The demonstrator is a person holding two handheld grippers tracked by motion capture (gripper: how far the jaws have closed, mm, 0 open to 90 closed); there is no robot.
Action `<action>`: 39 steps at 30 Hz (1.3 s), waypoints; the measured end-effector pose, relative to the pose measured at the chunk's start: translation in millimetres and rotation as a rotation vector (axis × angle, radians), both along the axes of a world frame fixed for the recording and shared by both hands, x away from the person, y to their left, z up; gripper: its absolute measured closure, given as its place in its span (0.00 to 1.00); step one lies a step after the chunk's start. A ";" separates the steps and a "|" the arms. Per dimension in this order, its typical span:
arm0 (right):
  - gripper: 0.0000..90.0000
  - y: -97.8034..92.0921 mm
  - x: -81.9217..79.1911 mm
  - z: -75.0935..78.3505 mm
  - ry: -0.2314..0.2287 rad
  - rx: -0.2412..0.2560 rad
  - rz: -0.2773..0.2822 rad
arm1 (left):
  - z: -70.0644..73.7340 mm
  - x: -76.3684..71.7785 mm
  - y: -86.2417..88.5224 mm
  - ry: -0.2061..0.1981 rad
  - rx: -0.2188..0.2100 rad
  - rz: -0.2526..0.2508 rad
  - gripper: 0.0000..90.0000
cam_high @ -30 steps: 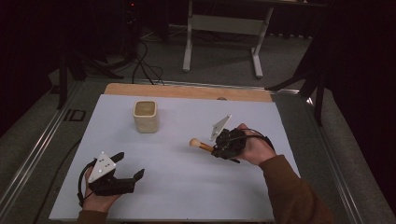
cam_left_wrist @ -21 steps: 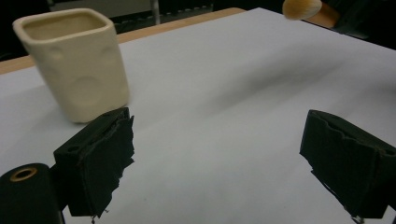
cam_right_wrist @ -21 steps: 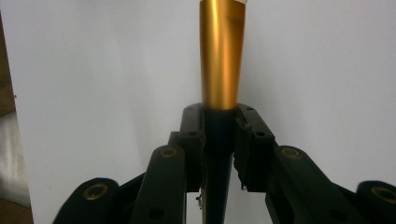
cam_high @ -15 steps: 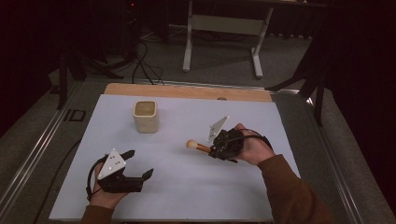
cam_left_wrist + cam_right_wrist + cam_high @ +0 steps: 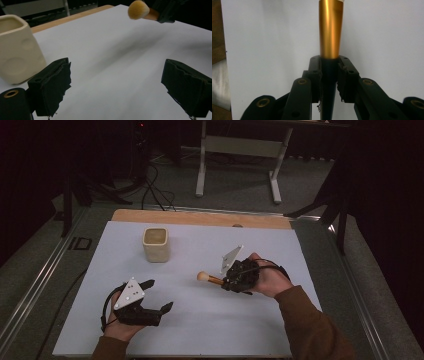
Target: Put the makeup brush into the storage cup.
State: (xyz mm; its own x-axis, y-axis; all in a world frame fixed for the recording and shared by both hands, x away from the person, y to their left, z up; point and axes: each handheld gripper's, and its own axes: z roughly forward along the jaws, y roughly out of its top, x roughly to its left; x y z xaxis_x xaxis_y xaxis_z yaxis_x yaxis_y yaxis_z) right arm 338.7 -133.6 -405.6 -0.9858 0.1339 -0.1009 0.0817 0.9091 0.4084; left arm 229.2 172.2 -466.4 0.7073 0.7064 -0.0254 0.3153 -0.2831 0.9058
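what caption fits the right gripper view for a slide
Right hand-held gripper shut on the dark handle of a brush, its gold collar pointing out over the white table.

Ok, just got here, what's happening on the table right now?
A person works with two handheld grippers. The right gripper is shut on a brush, held above the white sheet, bristles pointing left. The left gripper sits open and holds nothing, near the front edge. A cream cup stands upright, farther back on the left.
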 end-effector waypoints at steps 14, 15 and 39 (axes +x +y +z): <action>0.83 5.3 -6.0 4.7 -0.005 -0.005 0.056 | 6.7 9.0 -13.2 0.005 -0.030 -0.071 0.12; 0.83 5.5 -6.2 4.9 -0.007 -0.004 0.061 | 7.3 9.5 -13.8 0.006 -0.035 -0.075 0.12; 0.83 15.7 -15.2 8.8 -0.007 0.005 0.127 | 12.6 19.6 -31.7 0.013 -0.041 -0.162 0.19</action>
State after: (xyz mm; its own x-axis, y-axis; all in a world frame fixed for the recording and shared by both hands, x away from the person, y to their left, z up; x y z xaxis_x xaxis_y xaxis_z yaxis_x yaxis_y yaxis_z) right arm 323.5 -118.0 -396.8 -0.9941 0.0086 -0.1079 -0.0370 0.9098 0.4134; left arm 248.8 140.4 -453.8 0.8111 0.5815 -0.0621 0.2804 -0.2935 0.9139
